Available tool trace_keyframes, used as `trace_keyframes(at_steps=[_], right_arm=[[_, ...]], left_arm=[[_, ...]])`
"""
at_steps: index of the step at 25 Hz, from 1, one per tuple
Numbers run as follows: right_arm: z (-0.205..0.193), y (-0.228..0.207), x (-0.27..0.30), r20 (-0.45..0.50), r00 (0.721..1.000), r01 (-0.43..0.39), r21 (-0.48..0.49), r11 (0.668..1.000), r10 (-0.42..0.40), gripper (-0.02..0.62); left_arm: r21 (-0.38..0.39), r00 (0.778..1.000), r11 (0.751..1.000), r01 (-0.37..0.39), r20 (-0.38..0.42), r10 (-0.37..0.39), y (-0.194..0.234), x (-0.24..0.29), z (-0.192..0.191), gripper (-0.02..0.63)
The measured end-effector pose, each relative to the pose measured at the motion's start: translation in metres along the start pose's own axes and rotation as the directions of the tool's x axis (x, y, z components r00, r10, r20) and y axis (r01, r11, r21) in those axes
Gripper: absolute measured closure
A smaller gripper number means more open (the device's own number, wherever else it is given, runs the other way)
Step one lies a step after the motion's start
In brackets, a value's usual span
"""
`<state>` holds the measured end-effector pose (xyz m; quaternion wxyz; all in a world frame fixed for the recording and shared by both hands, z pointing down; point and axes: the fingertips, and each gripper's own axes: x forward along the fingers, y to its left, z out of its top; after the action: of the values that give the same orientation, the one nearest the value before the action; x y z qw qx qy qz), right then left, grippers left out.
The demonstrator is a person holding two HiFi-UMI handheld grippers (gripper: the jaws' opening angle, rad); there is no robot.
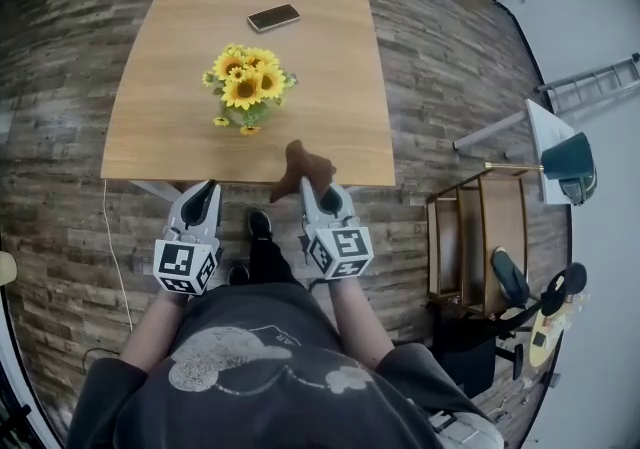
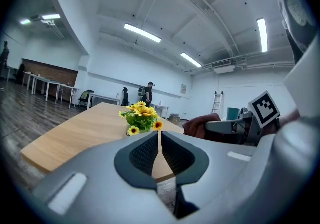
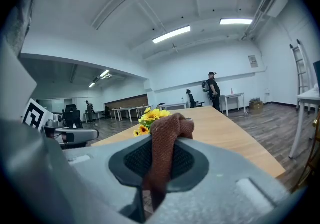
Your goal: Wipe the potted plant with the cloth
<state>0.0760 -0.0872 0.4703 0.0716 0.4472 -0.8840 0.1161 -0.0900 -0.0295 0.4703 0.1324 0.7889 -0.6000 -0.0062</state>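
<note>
Two grippers are held short of the potted plant (image 1: 245,87), on the side nearest the person, and neither is touching it. The brown cloth (image 1: 303,167) is pinched firmly in the right gripper (image 1: 314,189), and a bunched fold stands up above the jaws, near the plant but apart from it. The left gripper (image 1: 205,195) is pressed almost together, with only a thin slit and nothing held.

The plant stands upright on the table (image 1: 150,137), and a phone (image 1: 273,17) lies beyond it. The wipe has probably not yet begun.

For a clean wipe, the raised fold should be brought against the leaves and pot, so that cloth rather than jaw meets them. Light strokes are advised, since the small pot could be tipped or pushed away. The pot may be steadied from the opposite side by the empty left gripper.
</note>
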Motion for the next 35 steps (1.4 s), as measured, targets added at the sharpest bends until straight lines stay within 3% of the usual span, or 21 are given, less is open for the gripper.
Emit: trace_keyframes(at_steps=[6, 10, 16, 21, 30, 35], right_arm=[[0.006, -0.025, 0.040, -0.017, 1.000, -0.015, 0.001, 1.000, 0.015, 0.549], [0.009, -0.045, 0.062, -0.035, 0.999, -0.023, 0.004, 1.000, 0.023, 0.549], [0.011, -0.069, 0.096, -0.062, 0.997, -0.035, -0.006, 0.999, 0.035, 0.549], [0.012, -0.080, 0.118, -0.077, 0.996, -0.048, -0.007, 0.999, 0.047, 0.549], [0.013, -0.106, 0.141, -0.108, 0.992, -0.062, -0.009, 0.998, 0.060, 0.549], [0.013, -0.114, 0.154, -0.118, 0.990, -0.082, -0.007, 0.997, 0.081, 0.549]], left_arm=[[0.023, 0.998, 1.000, -0.006, -0.059, 0.008, -0.002, 0.042, -0.017, 0.534], [0.074, 0.994, 0.997, 0.000, -0.105, 0.008, -0.008, 0.070, -0.029, 0.370], [0.128, 0.989, 0.991, -0.027, -0.140, 0.045, -0.003, 0.114, -0.054, 0.183], [0.114, 0.978, 0.987, -0.109, -0.167, 0.127, 0.013, 0.148, -0.059, 0.080], [0.110, 0.927, 0.945, -0.308, -0.188, 0.324, 0.048, 0.207, -0.058, 0.005], [0.145, 0.903, 0.923, -0.357, -0.201, 0.381, 0.058, 0.220, -0.060, -0.005]])
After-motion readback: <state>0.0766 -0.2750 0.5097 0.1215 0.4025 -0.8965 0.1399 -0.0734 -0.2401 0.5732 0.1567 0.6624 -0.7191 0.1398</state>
